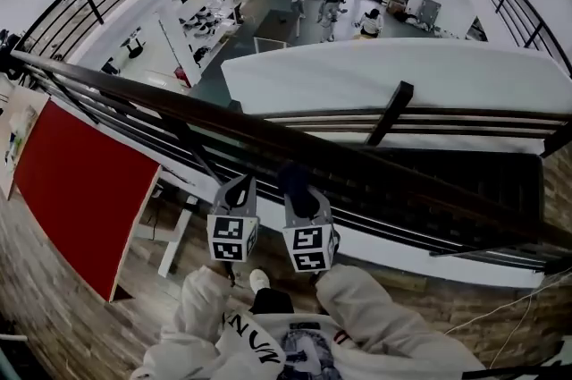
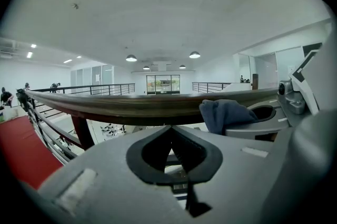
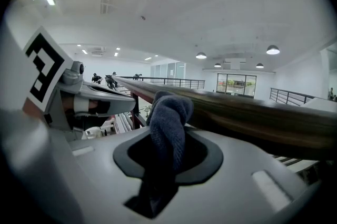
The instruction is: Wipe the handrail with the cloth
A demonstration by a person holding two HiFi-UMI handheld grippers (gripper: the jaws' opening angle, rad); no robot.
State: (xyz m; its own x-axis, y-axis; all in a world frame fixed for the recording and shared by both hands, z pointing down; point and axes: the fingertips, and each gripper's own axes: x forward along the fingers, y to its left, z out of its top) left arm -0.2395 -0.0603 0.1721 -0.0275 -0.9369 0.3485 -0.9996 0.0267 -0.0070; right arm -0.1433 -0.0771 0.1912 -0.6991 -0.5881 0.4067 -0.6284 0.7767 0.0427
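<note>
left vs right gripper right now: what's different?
The left gripper has its jaws together on nothing, while the right gripper is clamped on the dark blue cloth. The right gripper holds that cloth up against the handrail. The left gripper only points at the handrail from just below, and contact is unclear. Both have the same grey build with a marker cube and sit side by side at the handrail.

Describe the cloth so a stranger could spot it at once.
Follow the long dark wooden handrail that curves along the balcony edge. Near its middle, the dark blue cloth is bunched at the rail, clamped in the right gripper's jaws. The left gripper beside it is shut on nothing.
</note>
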